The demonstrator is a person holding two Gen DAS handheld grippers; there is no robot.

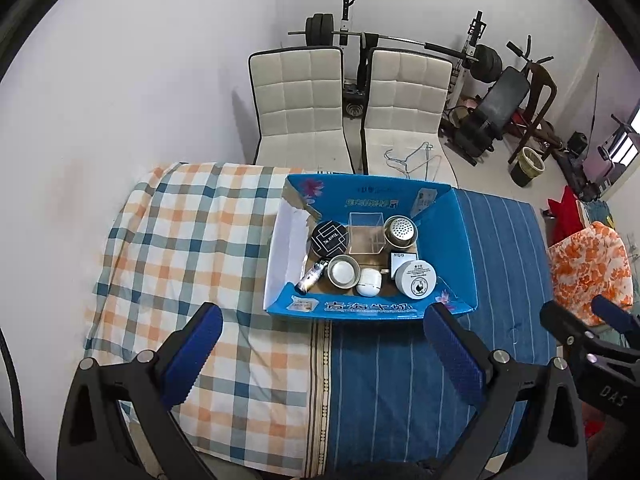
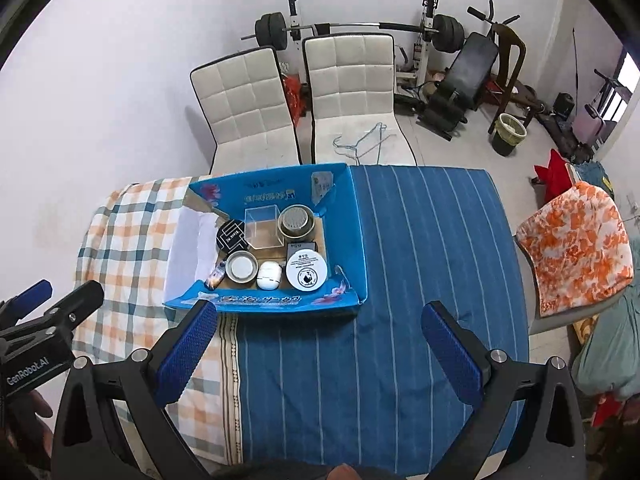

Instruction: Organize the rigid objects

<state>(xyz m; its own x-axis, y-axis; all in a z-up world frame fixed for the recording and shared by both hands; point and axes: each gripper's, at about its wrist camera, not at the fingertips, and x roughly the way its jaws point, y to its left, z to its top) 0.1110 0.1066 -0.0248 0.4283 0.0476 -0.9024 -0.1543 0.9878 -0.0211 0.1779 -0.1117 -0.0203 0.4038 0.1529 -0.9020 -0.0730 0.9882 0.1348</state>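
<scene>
1. Left gripper [image 1: 322,336] and right gripper [image 2: 318,332]: spread wide, empty, above cloth-covered tabletop [image 2: 400,280].
2. Open blue cardboard box [image 1: 376,310] of small rigid containers, just beyond fingertips.
3. Bare striped cloth right of box.

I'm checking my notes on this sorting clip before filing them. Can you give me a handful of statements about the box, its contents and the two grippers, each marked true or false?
1. The blue cardboard box sits on the cloth-covered table. True.
2. The left gripper is shut on the white round tin. False: its fingers stand wide apart and empty, short of the box; the tin lies inside.
3. A clear square container stands between the black patterned tin and the perforated metal cup. True.
4. The right gripper is open and holds nothing. True.
5. The box is empty. False: it holds several items, among them the small white case.
</scene>
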